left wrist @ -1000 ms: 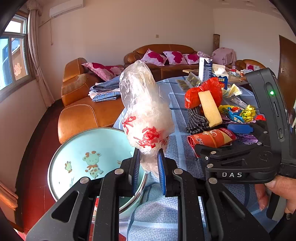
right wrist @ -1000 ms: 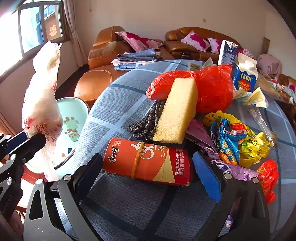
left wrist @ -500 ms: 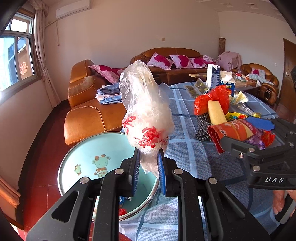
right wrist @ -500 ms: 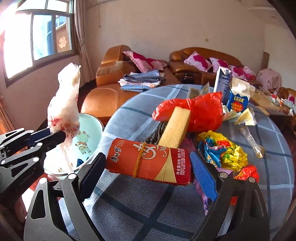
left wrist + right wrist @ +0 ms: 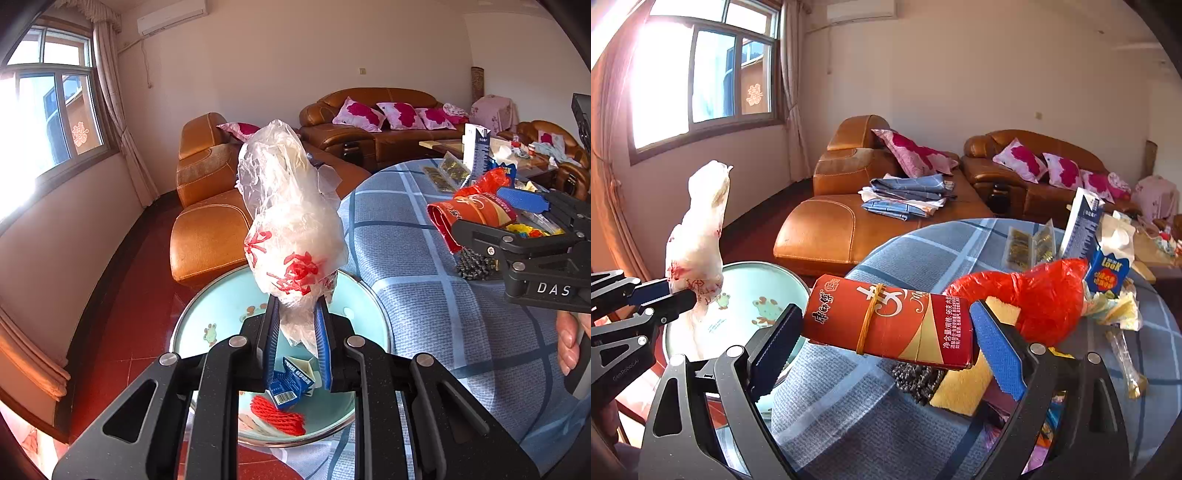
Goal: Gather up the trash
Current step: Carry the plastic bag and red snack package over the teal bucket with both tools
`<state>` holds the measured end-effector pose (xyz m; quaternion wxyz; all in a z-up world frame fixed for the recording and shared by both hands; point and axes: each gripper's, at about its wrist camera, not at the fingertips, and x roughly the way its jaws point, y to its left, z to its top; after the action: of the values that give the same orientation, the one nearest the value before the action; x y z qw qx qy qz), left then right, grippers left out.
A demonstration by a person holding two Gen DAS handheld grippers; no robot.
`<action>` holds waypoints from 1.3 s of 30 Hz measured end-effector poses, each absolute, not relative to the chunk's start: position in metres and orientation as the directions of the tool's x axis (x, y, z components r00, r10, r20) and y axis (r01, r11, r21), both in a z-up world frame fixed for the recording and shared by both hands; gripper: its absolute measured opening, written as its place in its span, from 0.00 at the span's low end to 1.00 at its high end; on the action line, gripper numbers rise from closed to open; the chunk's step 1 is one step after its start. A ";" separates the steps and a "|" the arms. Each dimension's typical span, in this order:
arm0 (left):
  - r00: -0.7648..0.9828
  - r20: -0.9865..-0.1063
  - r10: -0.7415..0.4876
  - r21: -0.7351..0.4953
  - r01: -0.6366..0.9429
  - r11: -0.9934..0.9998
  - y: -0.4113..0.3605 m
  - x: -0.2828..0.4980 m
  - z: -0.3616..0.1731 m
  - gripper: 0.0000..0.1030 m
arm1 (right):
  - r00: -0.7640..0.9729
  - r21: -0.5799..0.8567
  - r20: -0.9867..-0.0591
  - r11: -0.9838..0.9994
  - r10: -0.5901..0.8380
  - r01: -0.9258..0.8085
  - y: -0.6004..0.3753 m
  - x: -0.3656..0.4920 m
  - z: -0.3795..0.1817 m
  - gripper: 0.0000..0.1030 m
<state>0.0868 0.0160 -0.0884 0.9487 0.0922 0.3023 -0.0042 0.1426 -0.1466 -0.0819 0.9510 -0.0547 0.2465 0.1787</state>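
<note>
My left gripper point(image 5: 295, 325) is shut on a crumpled clear plastic bag with red print point(image 5: 291, 229) and holds it above the pale blue basin point(image 5: 207, 317), which holds a blue carton point(image 5: 291, 384) and a red net point(image 5: 277, 413). My right gripper point(image 5: 886, 343) is shut on a rolled red wrapper with a rubber band point(image 5: 890, 325), lifted above the table; it also shows in the left wrist view point(image 5: 476, 210). The bag also shows in the right wrist view point(image 5: 698, 236), over the basin point(image 5: 753, 291).
The round table with a blue checked cloth point(image 5: 849, 398) carries a red plastic bag point(image 5: 1041, 295), a yellow sponge point(image 5: 964, 384), a dark scrubber point(image 5: 916, 380), milk cartons point(image 5: 1108, 269) and coloured wrappers. Brown leather sofas point(image 5: 210, 206) stand behind the basin.
Both grippers have risen and swung left toward the basin. The red wrapper has left the table in my right gripper. The bag now hangs over the basin.
</note>
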 end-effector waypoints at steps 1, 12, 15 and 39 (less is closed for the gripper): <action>0.816 -0.575 0.053 0.174 0.059 0.983 0.018 0.088 -0.089 0.18 | 0.811 -0.021 -0.492 0.926 0.318 -0.376 -0.145 0.145 -0.081 0.87; 0.806 -0.581 0.113 0.203 0.009 0.979 0.033 0.094 -0.091 0.18 | 0.822 -0.051 -0.432 0.899 0.372 -0.434 -0.120 0.161 -0.079 0.87; 0.802 -0.583 0.127 0.208 -0.004 0.978 0.036 0.097 -0.091 0.18 | 0.819 -0.076 -0.423 0.886 0.387 -0.458 -0.110 0.164 -0.082 0.87; 0.754 -0.620 0.217 0.276 -0.048 0.960 0.049 0.104 -0.101 0.18 | 0.773 -0.120 -0.423 0.817 0.473 -0.565 -0.081 0.170 -0.081 0.87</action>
<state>0.1041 0.0489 -0.1008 0.9284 0.1225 0.3436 0.0714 0.1698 -0.0811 -0.0809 0.9338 -0.1208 0.1905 0.2777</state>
